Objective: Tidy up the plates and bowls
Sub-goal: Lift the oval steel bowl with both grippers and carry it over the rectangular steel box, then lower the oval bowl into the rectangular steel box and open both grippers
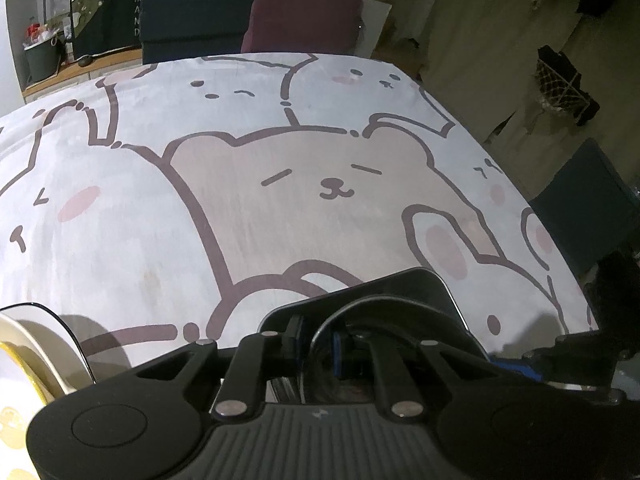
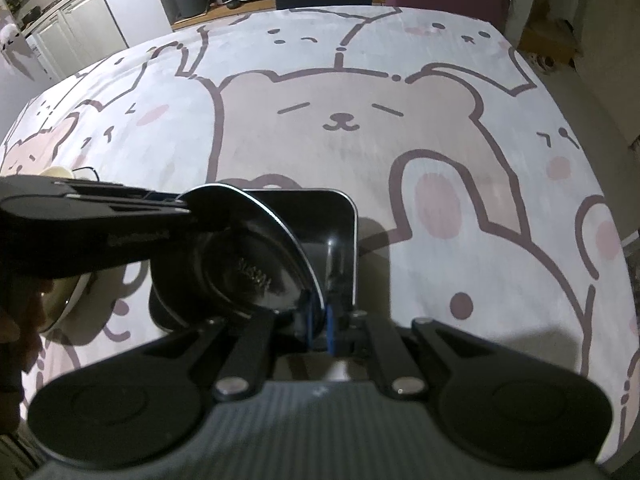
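Black round plate (image 2: pixel 256 264) tilted, over square dish (image 2: pixel 340 216)

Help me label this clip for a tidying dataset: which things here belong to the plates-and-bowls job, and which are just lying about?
Part of the job:
- round black dish, tilted, in the left gripper
- square black dish, rim in the right gripper
- cream-and-yellow dish

Just lying about:
- cartoon-bear tablecloth
- dark blue chair
- maroon chair
- grey bucket
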{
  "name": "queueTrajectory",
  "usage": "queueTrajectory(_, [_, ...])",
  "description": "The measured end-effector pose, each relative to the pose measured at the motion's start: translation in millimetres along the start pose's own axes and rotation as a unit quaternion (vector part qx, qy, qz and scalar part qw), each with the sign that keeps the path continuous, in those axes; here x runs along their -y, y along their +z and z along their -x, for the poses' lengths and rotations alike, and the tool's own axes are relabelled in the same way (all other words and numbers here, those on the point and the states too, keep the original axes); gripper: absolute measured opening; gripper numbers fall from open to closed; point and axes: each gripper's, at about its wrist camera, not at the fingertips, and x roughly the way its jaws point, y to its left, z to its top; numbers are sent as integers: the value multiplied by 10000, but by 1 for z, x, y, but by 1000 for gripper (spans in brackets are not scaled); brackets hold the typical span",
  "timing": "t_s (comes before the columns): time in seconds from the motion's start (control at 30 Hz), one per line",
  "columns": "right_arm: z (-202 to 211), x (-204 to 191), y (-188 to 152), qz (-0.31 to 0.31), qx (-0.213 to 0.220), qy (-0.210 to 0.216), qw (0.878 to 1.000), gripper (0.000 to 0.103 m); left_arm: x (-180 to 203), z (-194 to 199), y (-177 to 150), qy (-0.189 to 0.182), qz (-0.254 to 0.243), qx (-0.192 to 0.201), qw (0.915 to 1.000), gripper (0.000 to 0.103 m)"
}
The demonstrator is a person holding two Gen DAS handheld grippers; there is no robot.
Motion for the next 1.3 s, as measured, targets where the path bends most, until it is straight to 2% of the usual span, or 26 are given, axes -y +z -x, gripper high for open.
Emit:
queueTrajectory(0.23, [-7, 6, 2, -404, -127, 67, 9991, 8, -2, -5, 1, -61, 218, -54, 9997, 20])
queueTrajectory(0.47, [-12, 12, 2, -762, -206, 84, 9968, 7, -4, -9, 2, -117, 295, -127, 9994, 21])
queueTrajectory(0.73, [-15, 10, 3, -853, -276, 56, 9960, 7, -5, -9, 2, -227, 327, -170, 9991, 40])
queueTrajectory(0.87, [-17, 10, 3, -846, -316, 15, 9959, 7, -5, -7, 2, -267, 327, -181, 9989, 45])
queueTrajectory(1.03, [-19, 9, 3, -837, -326, -17, 9960, 7, -4, -2, 2, -386, 258, -129, 9988, 62])
queueTrajectory(1.3, [-19, 8, 3, -799, -332, -49, 9962, 7, -5, 16, 4, -539, 287, 124, 9981, 72])
